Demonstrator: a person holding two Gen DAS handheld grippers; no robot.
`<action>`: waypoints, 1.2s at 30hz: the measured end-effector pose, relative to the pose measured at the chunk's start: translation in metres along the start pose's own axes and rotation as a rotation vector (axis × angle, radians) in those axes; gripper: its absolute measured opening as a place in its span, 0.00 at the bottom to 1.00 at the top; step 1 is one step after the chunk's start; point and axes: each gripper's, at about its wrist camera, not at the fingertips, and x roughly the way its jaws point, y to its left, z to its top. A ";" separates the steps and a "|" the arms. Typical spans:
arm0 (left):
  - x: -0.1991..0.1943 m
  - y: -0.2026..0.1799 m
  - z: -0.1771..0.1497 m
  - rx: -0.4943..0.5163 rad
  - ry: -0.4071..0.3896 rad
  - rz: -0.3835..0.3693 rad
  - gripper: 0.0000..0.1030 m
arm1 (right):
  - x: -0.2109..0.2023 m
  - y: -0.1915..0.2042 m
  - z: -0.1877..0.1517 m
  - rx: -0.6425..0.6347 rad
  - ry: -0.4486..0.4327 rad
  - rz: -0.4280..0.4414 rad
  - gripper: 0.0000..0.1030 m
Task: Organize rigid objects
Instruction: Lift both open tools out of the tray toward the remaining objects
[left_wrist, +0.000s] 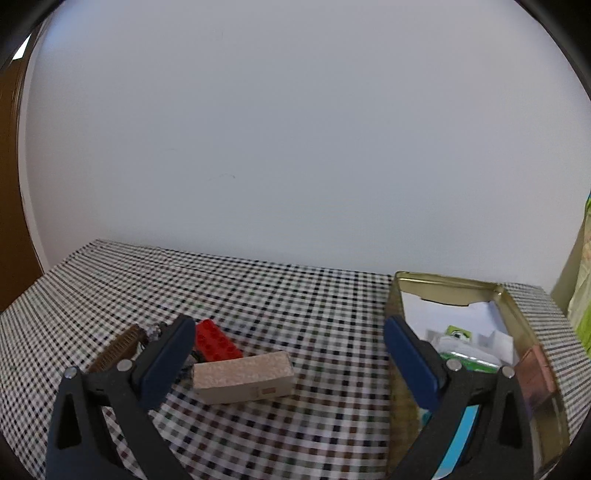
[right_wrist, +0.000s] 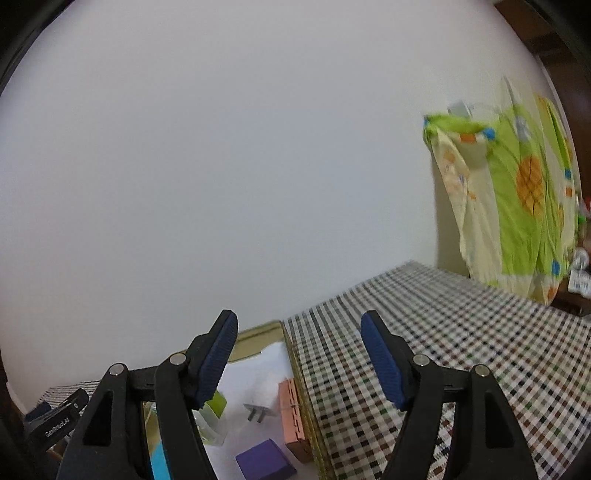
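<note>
My left gripper (left_wrist: 288, 328) is open and empty, low over the checked tablecloth (left_wrist: 303, 295). Just beyond its left finger lie a beige box (left_wrist: 243, 376), a red toy brick (left_wrist: 214, 343) and a brown comb-like piece (left_wrist: 118, 349). Its right finger reaches over an open gold tin (left_wrist: 443, 286) holding a green packet (left_wrist: 461, 354) and a pink block (left_wrist: 535, 376). My right gripper (right_wrist: 299, 321) is open with nothing between its fingers, above the right edge of the tin (right_wrist: 258, 332). Inside the tin I see a pink block (right_wrist: 291, 413), a purple block (right_wrist: 264, 461) and a white plug (right_wrist: 258, 410).
A plain white wall stands right behind the table. A green and yellow patterned cloth (right_wrist: 517, 203) hangs at the table's right end. Checked cloth (right_wrist: 461, 350) stretches right of the tin. The body of the other gripper (right_wrist: 55, 421) shows at the lower left of the right wrist view.
</note>
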 end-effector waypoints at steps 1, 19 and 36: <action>0.000 -0.001 -0.001 0.011 -0.007 0.001 0.99 | -0.003 0.003 -0.001 -0.020 -0.024 -0.012 0.80; -0.002 0.002 -0.017 0.118 -0.060 0.002 0.99 | -0.021 0.034 -0.012 -0.082 -0.139 -0.093 0.86; -0.006 0.026 -0.020 0.126 -0.039 -0.070 0.99 | -0.033 0.089 -0.036 -0.105 -0.057 -0.064 0.86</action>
